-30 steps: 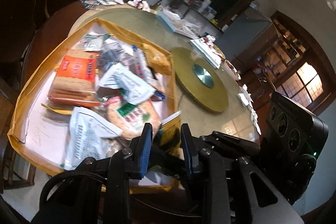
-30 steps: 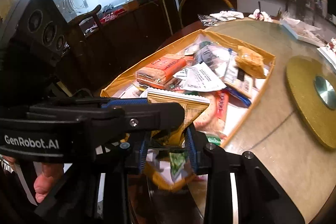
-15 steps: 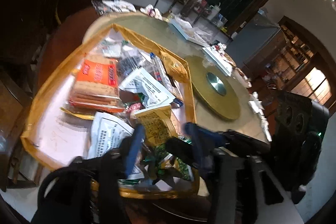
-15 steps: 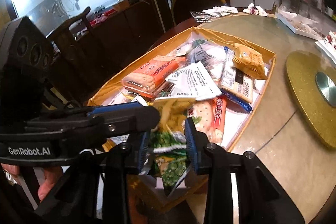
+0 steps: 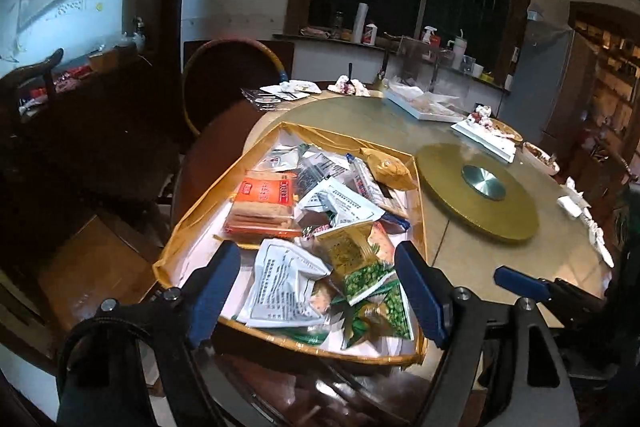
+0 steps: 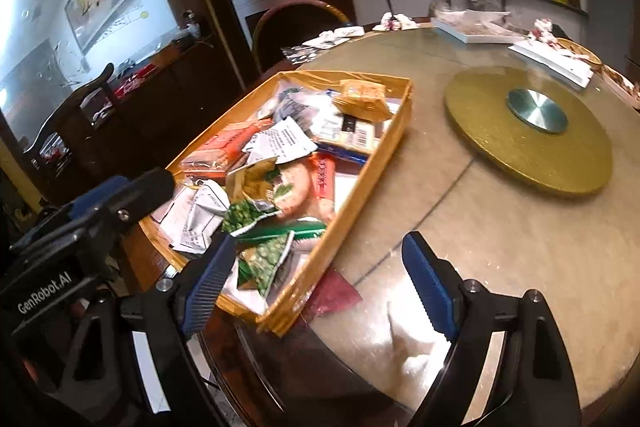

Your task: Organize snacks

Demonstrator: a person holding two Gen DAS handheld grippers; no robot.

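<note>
A gold-rimmed tray (image 5: 421, 195) (image 6: 396, 131) on the round table holds several snack packets. A green-and-gold pea snack bag (image 5: 360, 267) (image 6: 256, 211) lies on the pile at the near end, beside a white packet (image 5: 280, 287) and an orange cracker pack (image 5: 264, 203). My left gripper (image 5: 320, 287) is open and empty above the tray's near end. My right gripper (image 6: 316, 283) is open and empty over the tray's near corner. The left gripper's finger also shows in the right wrist view (image 6: 120, 195).
A gold lazy Susan (image 5: 476, 195) (image 6: 532, 131) sits in the table's middle. White trays with food (image 6: 476, 27) and tissues stand at the far edge. A chair (image 5: 228, 79) stands behind the tray. A dark red scrap (image 6: 332, 295) lies by the tray's corner.
Both grippers opened and let go of the snack bags, which now lie on the tray's pile. Both grippers pulled back and rose.
</note>
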